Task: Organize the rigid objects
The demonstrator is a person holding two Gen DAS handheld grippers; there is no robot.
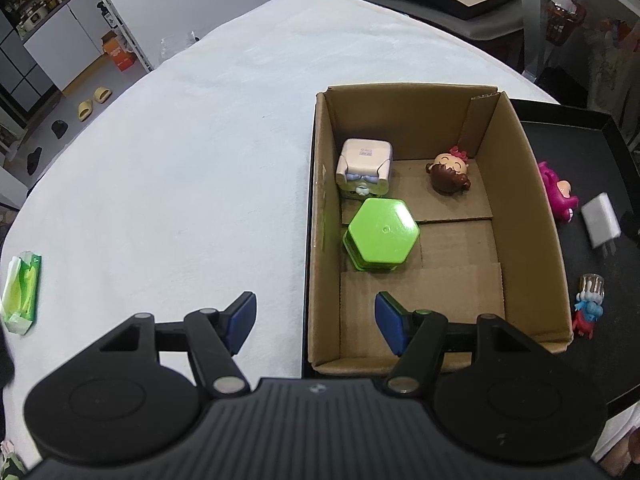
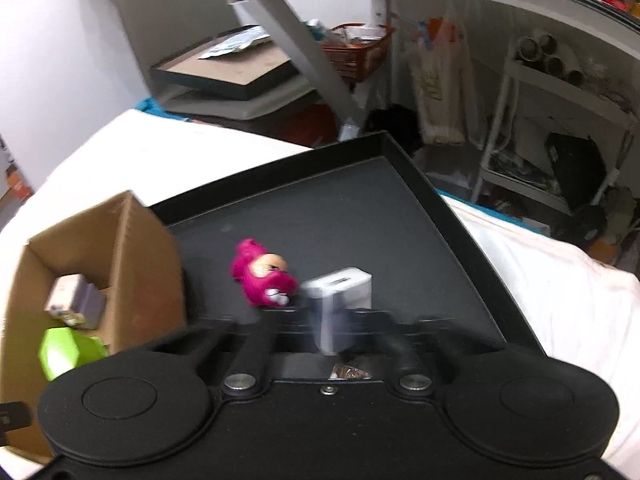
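Note:
A cardboard box (image 1: 524, 184) holds a green hexagonal container (image 1: 382, 236), a beige cube figure (image 1: 364, 166) and a brown-haired doll head (image 1: 450, 172). My left gripper (image 1: 316, 322) is open and empty, its jaws astride the box's near left wall. On the black tray (image 1: 592, 160) lie a magenta toy (image 1: 556, 192), a white charger (image 1: 600, 222) and a small blue-red figure (image 1: 588, 310). In the right wrist view my right gripper (image 2: 332, 320) is shut on the white charger (image 2: 340, 304), just above the tray (image 2: 360, 208), beside the magenta toy (image 2: 262, 272). The view is blurred.
A white cloth (image 1: 200, 160) covers the table. A green tissue pack (image 1: 22, 292) lies at its left edge. The box (image 2: 136, 256) stands left of the tray in the right wrist view. Shelves and clutter lie beyond the table.

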